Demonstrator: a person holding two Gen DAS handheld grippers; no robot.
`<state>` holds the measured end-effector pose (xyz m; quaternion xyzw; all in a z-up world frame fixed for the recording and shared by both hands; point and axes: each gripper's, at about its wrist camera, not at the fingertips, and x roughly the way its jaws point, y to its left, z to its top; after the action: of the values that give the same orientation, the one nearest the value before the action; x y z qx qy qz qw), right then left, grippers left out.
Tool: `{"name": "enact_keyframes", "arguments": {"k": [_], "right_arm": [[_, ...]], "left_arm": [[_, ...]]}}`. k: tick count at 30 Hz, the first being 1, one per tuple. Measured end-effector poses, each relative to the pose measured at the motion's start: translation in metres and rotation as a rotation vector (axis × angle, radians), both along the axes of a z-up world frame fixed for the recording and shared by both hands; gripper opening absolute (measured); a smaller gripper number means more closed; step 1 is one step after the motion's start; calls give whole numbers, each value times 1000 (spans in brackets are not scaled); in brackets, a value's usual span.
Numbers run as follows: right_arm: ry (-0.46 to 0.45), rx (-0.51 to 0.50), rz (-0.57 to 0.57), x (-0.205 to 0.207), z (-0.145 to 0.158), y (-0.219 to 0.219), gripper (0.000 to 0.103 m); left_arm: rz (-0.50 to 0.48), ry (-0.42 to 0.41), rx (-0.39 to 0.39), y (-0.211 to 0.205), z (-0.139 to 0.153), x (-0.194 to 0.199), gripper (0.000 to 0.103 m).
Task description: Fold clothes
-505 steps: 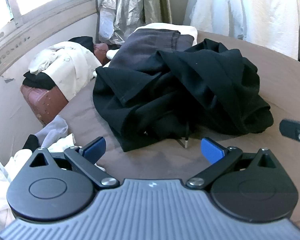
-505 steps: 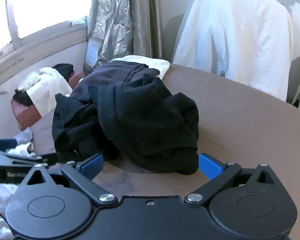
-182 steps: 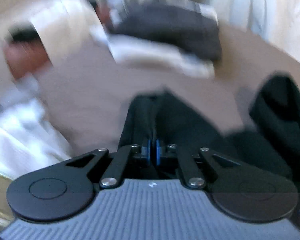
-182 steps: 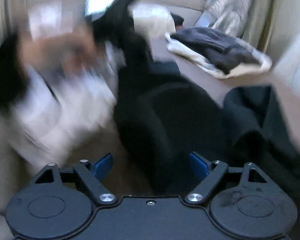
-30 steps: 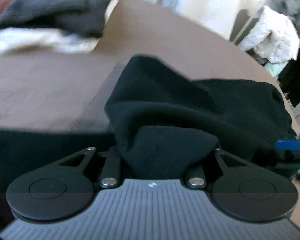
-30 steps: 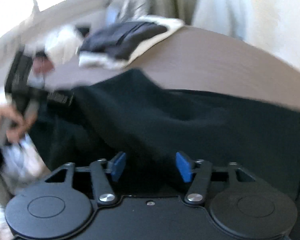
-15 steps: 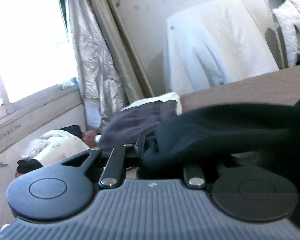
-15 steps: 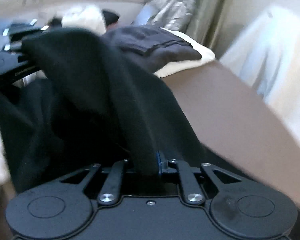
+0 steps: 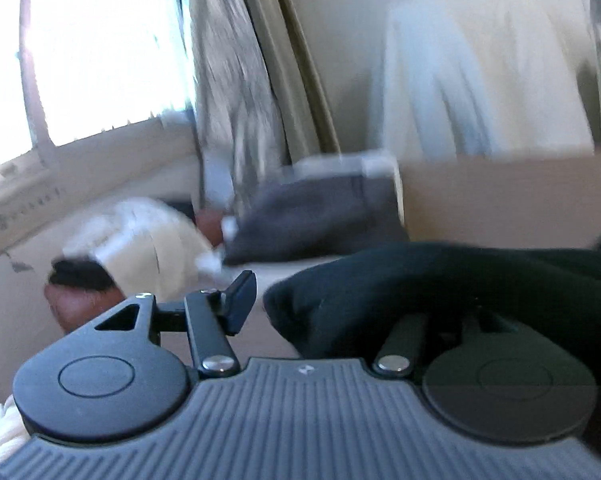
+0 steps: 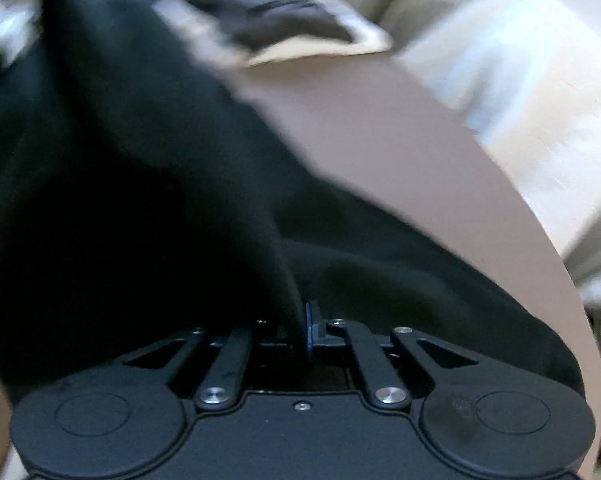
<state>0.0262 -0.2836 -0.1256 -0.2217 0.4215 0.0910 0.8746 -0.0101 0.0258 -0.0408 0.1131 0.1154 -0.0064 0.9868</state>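
Right gripper [image 10: 306, 326]: jaws drawn together, pinching a fold of the black garment [image 10: 140, 184]; a sliver of blue pad shows beside the pinched cloth.
Left gripper [image 9: 320, 300]: jaws spread apart; the left finger [image 9: 240, 294] stands bare, while the right finger is buried under the black garment [image 9: 440, 288], so no clamp on the cloth is visible.
Black garment: in the right wrist view it rises from the jaws toward 11 o'clock and spreads across the brown table [image 10: 400, 152]; in the left wrist view it lies heaped from the centre out to 3 o'clock.
Folded pile [image 9: 320, 216]: dark grey cloth on a white layer, at 12 o'clock in the left wrist view, resting on the table's far edge.
White cloth [image 9: 480, 80]: draped upright beyond the table, toward 1 o'clock.
Curtain [image 9: 236, 100]: hanging beside the bright window [image 9: 100, 48], at 11 o'clock.
Sharpness: both views are motion-blurred.
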Motion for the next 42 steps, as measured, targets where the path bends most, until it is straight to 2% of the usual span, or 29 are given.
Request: {"name": "enact_keyframes", "arguments": {"k": [1, 3, 4, 5, 7, 8, 9, 11, 12, 13, 16, 18, 20, 22, 23, 26, 28, 30, 31, 33, 35, 37, 40, 42], "right_arm": [[-10, 33, -26, 3, 7, -7, 4], [29, 48, -39, -2, -3, -12, 4], [55, 49, -43, -5, -11, -14, 3], [81, 50, -48, -8, -19, -16, 3], [134, 52, -57, -14, -35, -20, 3], [149, 54, -62, -16, -41, -22, 3], [152, 58, -67, -17, -43, -24, 4], [157, 65, -77, -19, -48, -27, 4], [160, 68, -82, -20, -50, -29, 4], [165, 72, -86, -20, -52, -30, 4], [187, 108, -95, -24, -52, -31, 5], [200, 180, -86, -28, -49, -36, 18], [248, 356, -31, -34, -40, -43, 44], [256, 485, 0, -40, -28, -53, 53], [249, 532, 7, -43, -22, -58, 53], [242, 649, -7, -47, -13, -73, 53], [246, 718, -22, -48, -10, -81, 53], [254, 765, -33, -50, -11, -87, 54], [265, 779, -40, -51, -15, -87, 54], [305, 788, -56, -52, -31, -82, 54], [335, 856, -65, -53, -45, -78, 54], [335, 913, -68, -56, -46, -81, 56], [312, 952, -56, -60, -36, -93, 56], [249, 936, -52, -65, -17, -111, 55]], "left_arm": [[-3, -84, 15, -2, 4, -11, 58], [6, -245, 130, -16, 3, -32, 59], [18, -293, 176, -22, 2, -38, 61], [29, -248, 187, -23, 2, -36, 63], [10, -1, 130, -16, 2, -17, 63], [-9, 162, 48, -4, -2, -3, 63], [-16, 306, -66, 12, -9, 10, 63], [5, 514, -314, 47, -29, 31, 63], [29, 570, -395, 62, -37, 38, 61], [51, 597, -440, 73, -43, 44, 61], [38, 575, -507, 93, -43, 55, 63], [26, 568, -621, 112, -47, 60, 63], [20, 563, -759, 133, -50, 63, 63], [-5, 574, -848, 146, -57, 64, 63], [-13, 573, -865, 148, -60, 63, 63], [-69, 568, -841, 138, -57, 67, 63], [-153, 579, -811, 124, -54, 68, 65], [-247, 610, -783, 113, -53, 71, 75], [-278, 622, -765, 108, -53, 72, 76], [-256, 626, -702, 99, -54, 73, 77], [-221, 636, -634, 91, -60, 74, 77], [-206, 653, -586, 84, -65, 76, 77], [-214, 687, -591, 84, -71, 80, 77], [-207, 692, -618, 87, -71, 82, 77]]}}
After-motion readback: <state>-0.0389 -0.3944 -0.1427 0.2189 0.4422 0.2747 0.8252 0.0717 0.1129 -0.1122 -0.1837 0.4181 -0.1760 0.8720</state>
